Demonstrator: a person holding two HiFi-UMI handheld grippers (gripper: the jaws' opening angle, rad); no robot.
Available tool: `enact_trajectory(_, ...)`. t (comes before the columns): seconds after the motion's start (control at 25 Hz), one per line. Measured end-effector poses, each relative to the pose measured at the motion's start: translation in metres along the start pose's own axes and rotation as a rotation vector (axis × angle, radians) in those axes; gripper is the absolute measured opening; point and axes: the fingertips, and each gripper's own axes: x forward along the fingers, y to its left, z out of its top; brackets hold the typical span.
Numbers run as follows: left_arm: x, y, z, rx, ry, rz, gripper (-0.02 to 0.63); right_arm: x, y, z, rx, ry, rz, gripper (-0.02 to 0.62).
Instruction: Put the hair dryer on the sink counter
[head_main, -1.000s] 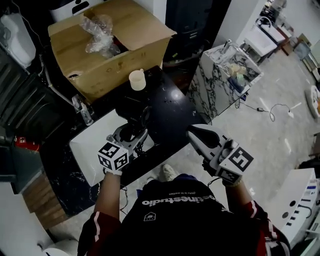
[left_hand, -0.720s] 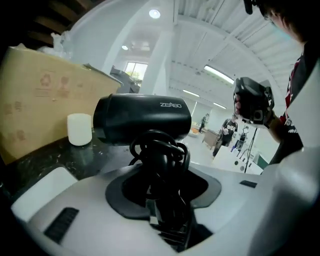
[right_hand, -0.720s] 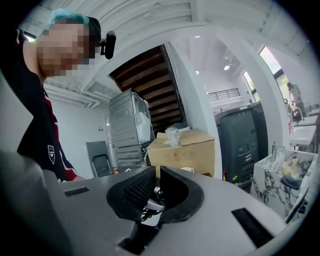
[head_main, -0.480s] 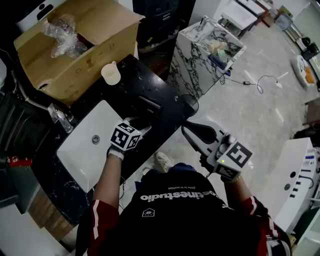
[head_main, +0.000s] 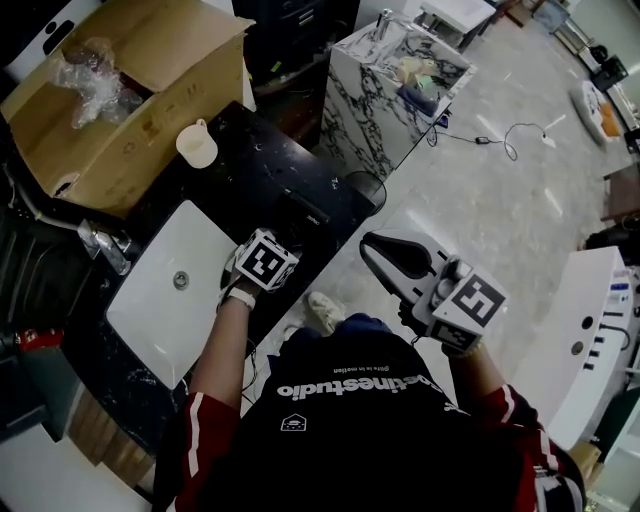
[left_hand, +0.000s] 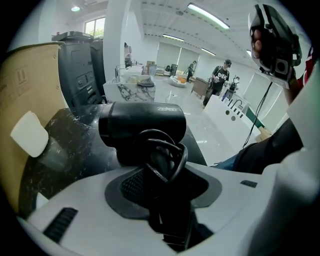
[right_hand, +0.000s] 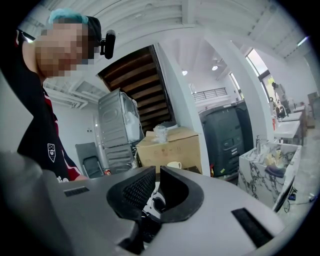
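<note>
Hair dryer (head_main: 303, 207) now nearer counter's (head_main: 260, 160) front edge

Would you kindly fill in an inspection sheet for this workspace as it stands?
Surface: black counter with a white sink set in.
Job's things: hair dryer resting on the counter beside the sink.
Clutter: cup on the counter, cardboard box behind it.
Grippers: left gripper opening, hair dryer handle between its jaws; right gripper shut, empty, held off the counter.
Cables: cord wound round the handle; cable on the floor.
Surroundings: marble-patterned stand beside the counter.
</note>
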Motion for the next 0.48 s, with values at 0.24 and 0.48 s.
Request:
enact_trajectory(0.24, 0.002, -0.002, -0.002, -0.006, -0.048, 0.034, 0.215, 0.003, -0.002, 0.005, 0.001, -0.004, 0.026, 0.044)
enact_trajectory(0.48, -0.039, 0.004, 0.01, -0.038, -0.172, 0.101, 0.235, 0.023, 0.005, 0.021, -0.021, -0.024, 0.101, 0.049)
